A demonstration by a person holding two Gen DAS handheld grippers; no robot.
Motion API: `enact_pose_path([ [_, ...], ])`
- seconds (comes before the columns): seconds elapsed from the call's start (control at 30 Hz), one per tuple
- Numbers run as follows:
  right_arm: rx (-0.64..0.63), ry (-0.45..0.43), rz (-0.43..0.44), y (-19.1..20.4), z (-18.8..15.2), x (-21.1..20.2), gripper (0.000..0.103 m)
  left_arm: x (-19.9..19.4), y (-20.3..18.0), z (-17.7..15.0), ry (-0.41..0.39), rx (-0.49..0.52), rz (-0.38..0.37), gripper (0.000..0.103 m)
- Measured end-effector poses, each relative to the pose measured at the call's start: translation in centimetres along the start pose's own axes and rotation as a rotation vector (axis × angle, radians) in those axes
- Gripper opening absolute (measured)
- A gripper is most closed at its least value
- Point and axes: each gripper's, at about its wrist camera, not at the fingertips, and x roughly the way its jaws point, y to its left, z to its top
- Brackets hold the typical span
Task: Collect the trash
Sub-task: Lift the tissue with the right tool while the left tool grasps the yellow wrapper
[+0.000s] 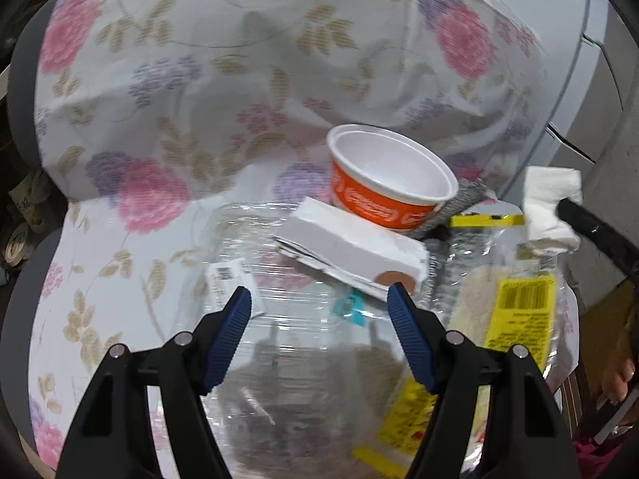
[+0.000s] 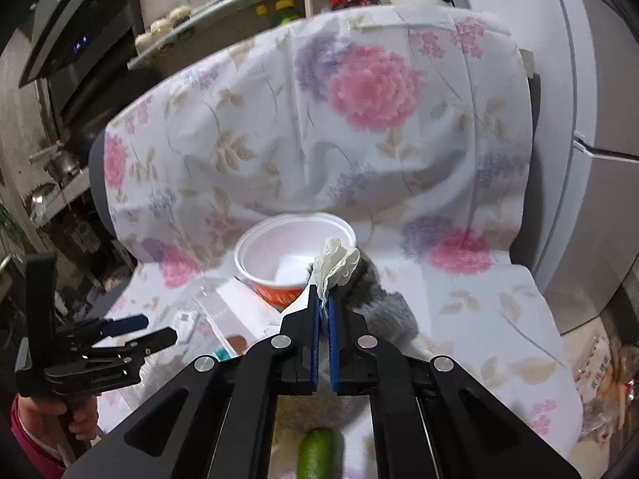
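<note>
**Tissue Pinched Over the Cup**

The right tool (image 2: 324,299) is squeezed tight on a crumpled white tissue (image 2: 335,261). It holds the tissue up by the rim of the orange cup (image 2: 279,255), which is white inside. The left tool (image 1: 319,303) has its blue fingers (image 1: 229,335) wide apart and grips nothing. It hangs above a clear plastic wrapper (image 1: 279,319). A white box (image 1: 351,247) leans against the cup. A yellow label pack (image 1: 519,319) lies beside them on the flowered cloth (image 1: 159,80).
</note>
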Motion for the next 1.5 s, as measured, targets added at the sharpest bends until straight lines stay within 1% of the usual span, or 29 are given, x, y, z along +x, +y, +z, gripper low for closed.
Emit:
enact_pose_path([
  [0.07, 0.018, 0.006, 0.017, -0.7, -0.6, 0.2, 0.004, 0.0, -0.8, -0.2, 0.004, 0.015, -0.012, 0.069],
  [0.1, 0.019, 0.008, 0.012, -0.9, -0.8, 0.3, 0.004, 0.0, -1.2, -0.4, 0.004, 0.024, -0.014, 0.069],
  [0.13, 0.025, 0.015, 0.006, -1.1, -0.9, 0.6, 0.006, -0.1, -1.4, -0.5, 0.003, 0.033, -0.012, 0.069],
  [0.17, 0.036, 0.042, 0.018, -1.5, -1.0, 1.2, 0.010, -0.3, -1.7, -0.7, 0.002, 0.039, -0.009, 0.069],
  [0.2, 0.047, 0.060, 0.028, -1.7, -1.1, 1.6, 0.011, -0.4, -1.8, -0.8, 0.000, 0.041, -0.012, 0.069],
  [0.27, 0.063, 0.080, 0.015, -2.2, -1.2, 2.5, 0.018, -0.8, -1.9, -1.1, -0.003, 0.044, -0.009, 0.069],
  [0.33, 0.068, 0.088, -0.002, -2.7, -1.4, 3.2, 0.018, -1.1, -1.8, -1.3, -0.007, 0.043, 0.000, 0.069],
  [0.37, 0.072, 0.091, -0.005, -2.9, -1.6, 3.4, 0.020, -1.4, -1.6, -1.4, -0.010, 0.040, 0.006, 0.069],
  [0.5, 0.034, 0.112, -0.053, -2.9, -2.0, 4.7, 0.030, -1.8, -1.0, -1.8, -0.013, 0.023, 0.020, 0.069],
  [0.53, 0.028, 0.113, -0.060, -2.9, -2.1, 4.9, 0.039, -1.8, -0.8, -1.8, -0.014, 0.021, 0.022, 0.069],
  [0.57, 0.022, 0.116, -0.062, -2.9, -2.2, 5.1, 0.044, -1.9, -0.7, -1.9, -0.015, 0.019, 0.022, 0.069],
  [0.67, 0.019, 0.129, -0.078, -2.9, -2.3, 5.8, 0.049, -1.8, -0.5, -1.9, -0.017, 0.012, 0.022, 0.069],
  [0.77, 0.039, 0.133, -0.067, -3.3, -2.0, 6.5, 0.050, -1.6, -0.5, -1.9, -0.015, 0.008, 0.024, 0.069],
  [0.8, 0.040, 0.129, -0.063, -3.3, -1.9, 6.6, 0.049, -1.5, -0.4, -1.9, -0.014, 0.007, 0.024, 0.069],
  [0.83, 0.038, 0.123, -0.064, -3.3, -1.9, 6.5, 0.042, -1.4, -0.4, -1.8, -0.012, 0.006, 0.024, 0.069],
  [0.87, 0.030, 0.110, -0.068, -3.1, -1.7, 6.4, 0.025, -1.2, -0.3, -1.9, -0.009, 0.005, 0.027, 0.069],
  [0.9, 0.019, 0.095, -0.072, -2.9, -1.6, 6.1, 0.019, -1.2, -0.3, -1.9, -0.007, 0.005, 0.030, 0.069],
  [0.97, -0.006, 0.063, -0.077, -2.4, -1.2, 5.4, 0.002, -1.2, -0.2, -2.0, -0.006, 0.005, 0.032, 0.069],
  [1.03, -0.046, 0.031, -0.089, -1.6, -0.7, 4.5, 0.002, -1.2, -0.1, -2.0, -0.007, 0.006, 0.029, 0.069],
  [1.13, -0.064, -0.035, -0.058, -0.7, 0.0, 2.2, 0.002, -2.0, -0.3, -2.2, -0.017, 0.011, 0.023, 0.069],
  [1.2, -0.070, -0.096, -0.050, -0.2, 0.4, -0.4, 0.002, -2.6, -0.8, -2.5, -0.024, 0.027, 0.008, 0.069],
  [1.3, -0.091, -0.158, -0.054, 0.6, 0.4, -4.1, 0.002, -3.4, -2.1, -3.1, -0.024, 0.060, -0.026, 0.069],
  [1.37, -0.110, -0.176, -0.063, 0.9, -0.1, -6.0, 0.002, -3.3, -3.5, -3.9, -0.005, 0.089, -0.058, 0.069],
  [1.47, -0.131, -0.183, -0.065, 1.2, -1.4, -8.4, 0.002, -2.1, -5.6, -5.3, 0.041, 0.134, -0.078, 0.071],
  [1.5, -0.137, -0.181, -0.066, 1.2, -1.9, -9.0, 0.002, -1.6, -6.4, -5.8, 0.060, 0.147, -0.089, 0.077],
])
